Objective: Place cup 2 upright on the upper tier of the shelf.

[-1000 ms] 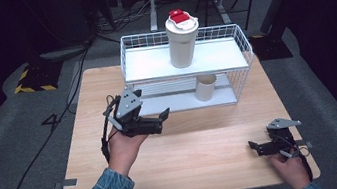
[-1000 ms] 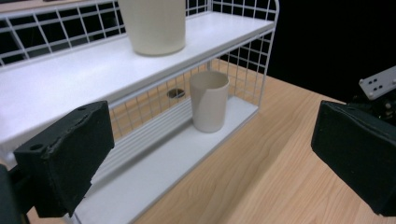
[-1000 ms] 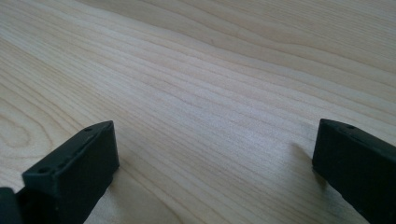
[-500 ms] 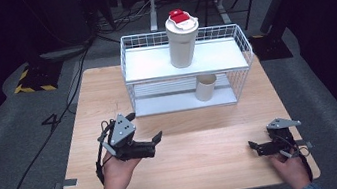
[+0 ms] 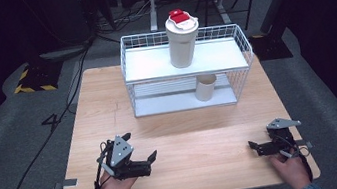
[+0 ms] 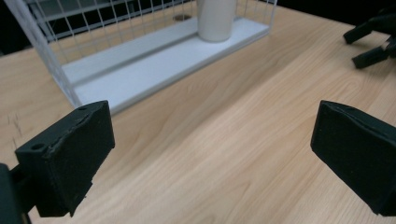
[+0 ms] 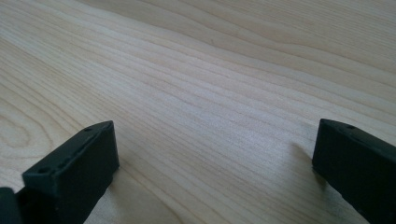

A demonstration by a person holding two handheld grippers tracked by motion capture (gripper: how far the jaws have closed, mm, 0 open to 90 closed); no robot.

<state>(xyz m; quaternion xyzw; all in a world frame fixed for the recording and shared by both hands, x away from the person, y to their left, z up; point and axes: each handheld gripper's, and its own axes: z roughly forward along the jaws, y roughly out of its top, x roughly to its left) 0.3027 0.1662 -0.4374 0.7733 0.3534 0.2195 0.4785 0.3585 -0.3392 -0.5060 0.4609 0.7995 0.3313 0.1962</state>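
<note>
A white wire shelf rack [image 5: 235, 44] stands at the back of the wooden table [image 5: 192, 131]. On its top shelf stands a cream tumbler [image 5: 182, 42] with a red lid. A small cream cup [image 5: 205, 87] sits on the lower shelf, and its base also appears in the left gripper view as the cup [image 6: 215, 21]. My left gripper [image 5: 152, 159] rests low near the table's front left, open and empty, its jaws wide apart over bare wood. My right gripper [image 5: 254, 146] lies at the front right, open, with nothing between its jaws. The right gripper [image 6: 369, 44] also appears far off in the left gripper view.
The rack's lower shelf [image 6: 154, 56] has free room left of the cup. Dark floor with cables and a yellow-black striped marker [image 5: 33, 80] surrounds the table. The table's front edge lies just below both hands.
My left gripper has drawn back from in front of the rack toward the front left of the table and come down low. The right gripper has stayed put.
</note>
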